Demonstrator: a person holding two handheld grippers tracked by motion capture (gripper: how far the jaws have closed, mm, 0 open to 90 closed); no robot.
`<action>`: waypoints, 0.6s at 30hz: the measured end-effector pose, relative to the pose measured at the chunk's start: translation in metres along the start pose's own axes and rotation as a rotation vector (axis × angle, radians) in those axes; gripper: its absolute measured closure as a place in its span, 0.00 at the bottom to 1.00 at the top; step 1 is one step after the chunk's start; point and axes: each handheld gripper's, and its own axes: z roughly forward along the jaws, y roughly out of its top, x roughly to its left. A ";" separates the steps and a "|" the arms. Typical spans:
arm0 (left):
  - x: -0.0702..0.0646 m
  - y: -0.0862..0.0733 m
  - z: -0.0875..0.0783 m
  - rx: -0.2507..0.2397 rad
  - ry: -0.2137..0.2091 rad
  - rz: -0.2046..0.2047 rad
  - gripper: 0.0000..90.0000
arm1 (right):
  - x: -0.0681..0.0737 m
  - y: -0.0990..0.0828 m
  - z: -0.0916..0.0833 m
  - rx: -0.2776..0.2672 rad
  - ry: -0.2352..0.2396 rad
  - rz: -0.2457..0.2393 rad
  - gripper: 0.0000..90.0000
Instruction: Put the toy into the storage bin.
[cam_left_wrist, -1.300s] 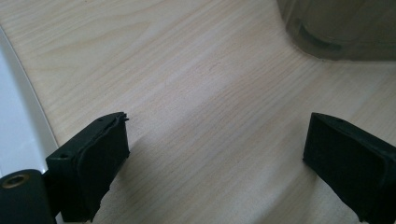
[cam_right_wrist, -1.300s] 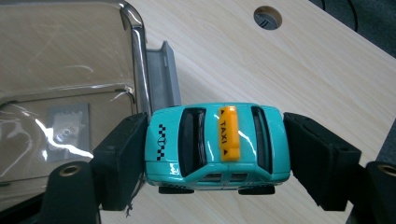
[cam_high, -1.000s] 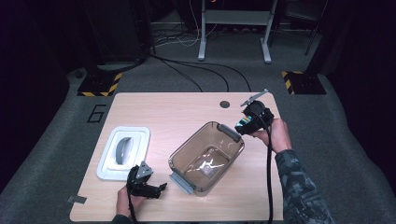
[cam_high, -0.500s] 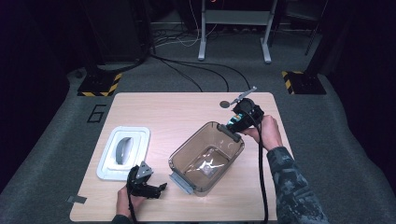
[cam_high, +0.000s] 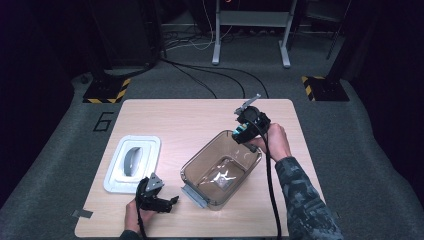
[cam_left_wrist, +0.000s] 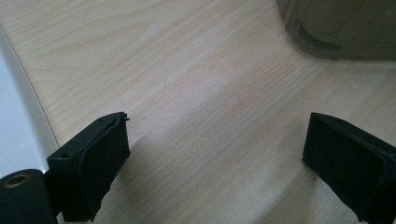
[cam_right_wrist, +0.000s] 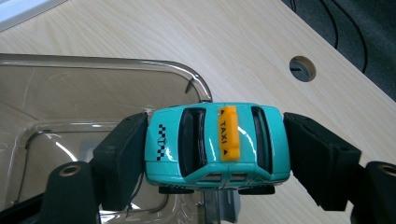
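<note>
Right gripper (cam_right_wrist: 217, 154): your jaws are clamped on the toy taxi (cam_right_wrist: 215, 142), one pad on each end of it, roof facing the camera.
Left gripper (cam_left_wrist: 217, 163): jaws wide apart with nothing between them, low over bare table (cam_high: 195, 117) at the near edge, between the white lid (cam_high: 132, 162) and the clear container (cam_high: 222, 170).
Change: over the last second your right hand has carried the taxi in from the table's far right edge toward the container; the left hand has kept still.
Meaning: you are likely close to the drop, but the taxi looks to sit over the far rim rather than the middle, so a little more travel inward seems wise before you let go.
Taxi position: held above the container's far corner in your right gripper, off the table.
Taxi look: teal body, yellow roof sign reading TAXI, black checker marks on one end, dark windows, glossy finish.
Container: open, lid off; something small and shiny may lie on its floor, too reflective from the high view to name.
</note>
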 end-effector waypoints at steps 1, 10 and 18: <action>0.000 0.000 0.000 0.000 0.000 0.000 0.08 | 0.002 0.001 0.002 0.001 -0.003 -0.010 0.27; 0.000 0.000 0.000 -0.001 -0.001 -0.003 0.08 | 0.019 0.010 0.017 0.028 -0.008 -0.045 0.27; 0.000 0.000 0.000 -0.003 -0.001 -0.006 0.08 | 0.036 0.014 0.036 0.074 -0.049 -0.088 0.27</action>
